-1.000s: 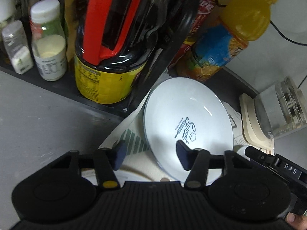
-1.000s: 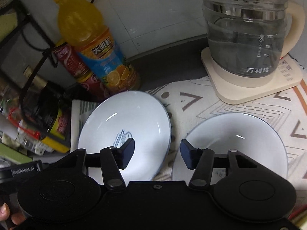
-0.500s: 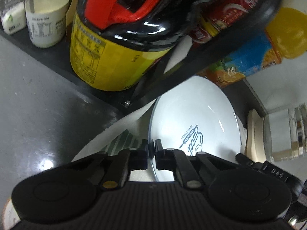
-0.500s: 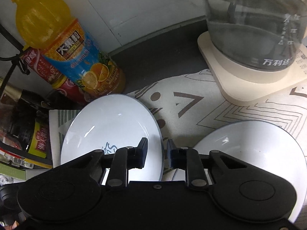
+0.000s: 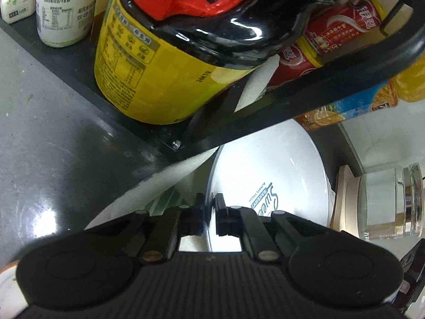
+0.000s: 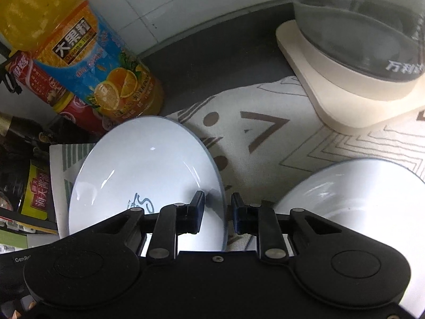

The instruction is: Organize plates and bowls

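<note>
Patterned mat (image 6: pixel 265 133), both grippers' jaws pinching white plate (image 6: pixel 148 170) rims

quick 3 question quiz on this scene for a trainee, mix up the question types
1. True or false: the left gripper is shut on the rim of the printed plate.
2. What stands on the cream base? A) glass kettle B) juice bottle C) red can
3. In the right wrist view, what white dish sits on the patterned cloth to the right of the plate?

Key: 1 true; 2 A; 3 a white bowl
</note>
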`<state>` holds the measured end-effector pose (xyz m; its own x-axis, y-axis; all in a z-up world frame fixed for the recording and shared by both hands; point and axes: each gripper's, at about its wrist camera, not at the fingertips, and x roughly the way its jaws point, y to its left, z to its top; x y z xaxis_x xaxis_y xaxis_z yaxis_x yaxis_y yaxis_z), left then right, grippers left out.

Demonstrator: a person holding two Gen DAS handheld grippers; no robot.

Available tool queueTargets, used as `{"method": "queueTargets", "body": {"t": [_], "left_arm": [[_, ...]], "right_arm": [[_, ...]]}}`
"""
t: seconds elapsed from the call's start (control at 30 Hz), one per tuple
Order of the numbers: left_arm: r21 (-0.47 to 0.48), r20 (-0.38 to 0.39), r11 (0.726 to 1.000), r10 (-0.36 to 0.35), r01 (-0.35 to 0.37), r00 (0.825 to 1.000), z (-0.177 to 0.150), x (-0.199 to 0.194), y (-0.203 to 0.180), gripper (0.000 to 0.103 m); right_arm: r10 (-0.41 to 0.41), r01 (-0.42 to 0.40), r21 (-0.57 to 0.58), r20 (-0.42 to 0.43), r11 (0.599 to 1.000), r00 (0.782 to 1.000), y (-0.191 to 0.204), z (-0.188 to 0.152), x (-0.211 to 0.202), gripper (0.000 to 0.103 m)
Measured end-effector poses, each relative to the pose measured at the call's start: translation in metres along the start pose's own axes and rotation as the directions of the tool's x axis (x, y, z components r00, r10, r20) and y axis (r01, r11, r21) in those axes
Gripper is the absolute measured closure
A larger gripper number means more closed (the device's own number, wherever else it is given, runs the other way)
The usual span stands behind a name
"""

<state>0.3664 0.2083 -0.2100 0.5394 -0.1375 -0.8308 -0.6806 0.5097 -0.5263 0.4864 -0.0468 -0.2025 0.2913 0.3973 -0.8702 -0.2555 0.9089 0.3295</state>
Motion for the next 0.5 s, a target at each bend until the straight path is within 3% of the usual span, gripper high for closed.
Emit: {"method": "queueTargets", "body": {"t": [0.27,0.5], "left_arm": [[-0.033,0.001,0.999,-0.020,0.020,1.000,-0.001,0.003,0.005,0.096],[-0.038,0.018,0.998,-0.049,0.049,0.999,0.001,-0.003,0.011,0.099]], "right_arm": [[-0.015,0.015,-0.003,-0.004,1.000,1.000,0.003,0.001,0.003,0.080],[0.031,-0.031,-0.009,0.033,0.999,0.999,-0.001,-0.007,-0.009,0.090]]}}
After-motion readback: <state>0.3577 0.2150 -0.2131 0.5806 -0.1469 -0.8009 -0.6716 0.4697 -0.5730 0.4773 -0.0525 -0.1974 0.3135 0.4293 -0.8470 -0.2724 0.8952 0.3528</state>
